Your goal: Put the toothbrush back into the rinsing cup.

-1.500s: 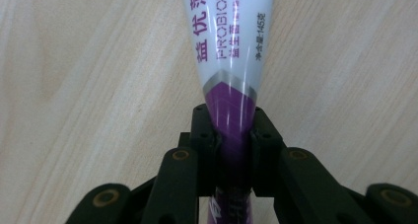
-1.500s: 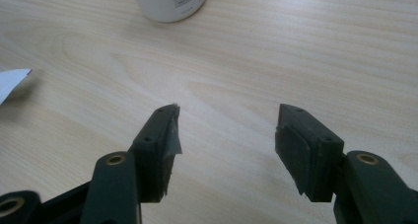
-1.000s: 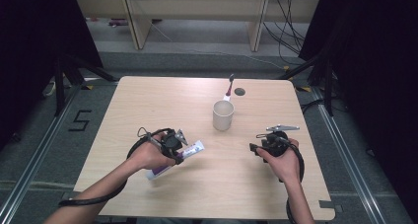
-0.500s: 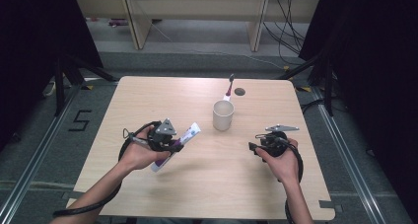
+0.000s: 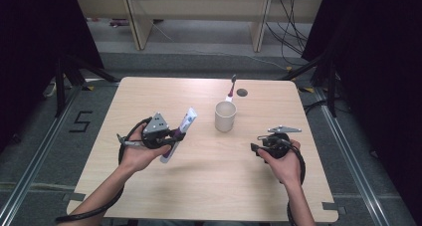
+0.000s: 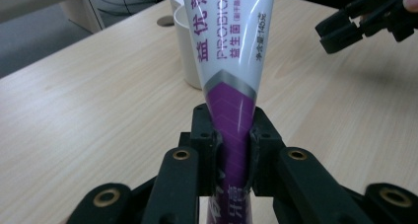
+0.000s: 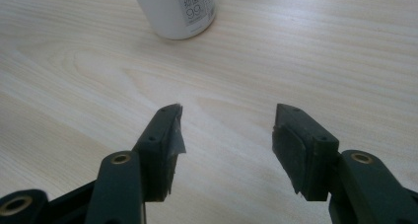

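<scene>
My left gripper (image 5: 174, 135) is shut on a white and purple toothpaste tube (image 5: 186, 120), left of the table's middle and lifted off the wood. In the left gripper view the jaws pinch the tube's (image 6: 231, 46) purple part, and its white flat end points up and away toward a white cup (image 6: 186, 51). The cup (image 5: 225, 116) stands upright at the table's centre with a toothbrush (image 5: 232, 89) leaning in it. My right gripper (image 5: 256, 149) rests low at the right, open, with nothing between its jaws (image 7: 226, 130); the cup's base (image 7: 177, 9) is ahead of it.
The light wooden table (image 5: 224, 186) has a small round dark hole (image 5: 242, 92) behind the cup. Dark floor and black stands surround the table, with wooden shelving beyond the far edge. My right gripper (image 6: 340, 31) also shows at the upper right of the left gripper view.
The left hand has lifted and turned the tube, so its flat end now points higher and toward the cup. The right hand has stayed put.
</scene>
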A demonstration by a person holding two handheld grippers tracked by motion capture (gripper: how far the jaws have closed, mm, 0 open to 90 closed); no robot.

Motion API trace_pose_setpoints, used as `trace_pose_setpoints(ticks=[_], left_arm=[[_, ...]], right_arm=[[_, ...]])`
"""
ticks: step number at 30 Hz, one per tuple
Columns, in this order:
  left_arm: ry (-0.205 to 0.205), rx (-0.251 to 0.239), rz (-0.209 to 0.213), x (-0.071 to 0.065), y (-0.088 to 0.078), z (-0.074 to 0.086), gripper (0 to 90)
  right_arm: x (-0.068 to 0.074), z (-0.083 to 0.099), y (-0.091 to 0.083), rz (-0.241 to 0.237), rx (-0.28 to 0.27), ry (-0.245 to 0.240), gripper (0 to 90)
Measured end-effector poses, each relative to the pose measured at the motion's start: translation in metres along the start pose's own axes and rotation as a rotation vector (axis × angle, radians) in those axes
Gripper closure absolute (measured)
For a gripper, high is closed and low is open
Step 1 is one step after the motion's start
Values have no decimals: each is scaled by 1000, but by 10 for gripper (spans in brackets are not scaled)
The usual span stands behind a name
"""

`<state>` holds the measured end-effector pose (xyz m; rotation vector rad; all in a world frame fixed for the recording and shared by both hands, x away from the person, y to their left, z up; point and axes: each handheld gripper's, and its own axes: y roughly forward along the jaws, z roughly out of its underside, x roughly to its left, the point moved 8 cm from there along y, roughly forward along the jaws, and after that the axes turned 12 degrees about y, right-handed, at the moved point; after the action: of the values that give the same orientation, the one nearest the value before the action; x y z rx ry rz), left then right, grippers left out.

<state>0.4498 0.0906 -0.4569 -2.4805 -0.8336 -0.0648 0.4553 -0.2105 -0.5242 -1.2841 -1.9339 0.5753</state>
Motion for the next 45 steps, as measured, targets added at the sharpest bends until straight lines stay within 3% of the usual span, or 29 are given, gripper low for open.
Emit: trace_pose_setpoints(ticks=[5,6,8,9,10,12,13,15,21,22,26,29,30,31,32,43,44,45], left_arm=[[1,-47,-13,2,-1,-7,768],[1,-61,-18,1,0,-8,767],[1,-66,-18,1,1,-9,768],[2,-69,-17,1,1,-9,768],[0,-72,-17,1,2,-10,768],[-5,-98,-24,1,4,-12,768],[-12,-104,-31,1,4,-13,768],[-14,-129,-37,2,6,-16,768],[-2,-208,-69,5,7,-26,768],[-6,-221,-73,6,7,-27,767],[-9,-256,-85,7,9,-31,767],[-18,-284,-94,8,11,-34,768],[-21,-295,-96,8,12,-35,767],[-25,-305,-98,8,13,-36,767],[-24,-315,-99,8,14,-37,767],[-26,-410,-116,8,20,-47,767],[-20,-415,-113,8,21,-48,767],[-18,-416,-114,7,21,-48,767]], right_arm=[[-2,0,1,3,-8,-20,452],[-3,-2,2,-3,-26,-45,452],[-1,-1,2,-2,-23,-30,452],[-3,-2,2,-1,-27,-47,452],[-2,-1,2,-3,-17,-23,452],[-2,-1,2,-4,-21,-27,452],[0,0,1,-1,-5,2,452],[-4,-3,2,3,-33,-58,453],[-3,-3,1,1,-33,-36,454],[-5,-3,2,6,-41,-56,454],[-4,-3,1,0,-44,-56,455],[-1,-2,0,-2,-40,-16,457],[-2,-3,0,0,-49,-43,460],[-1,-4,2,-6,-61,-27,462],[-2,-4,1,3,-64,-49,463],[0,-5,0,-6,-83,-48,465],[4,-3,2,-17,-86,-5,466],[4,-3,2,-17,-86,-5,466]])
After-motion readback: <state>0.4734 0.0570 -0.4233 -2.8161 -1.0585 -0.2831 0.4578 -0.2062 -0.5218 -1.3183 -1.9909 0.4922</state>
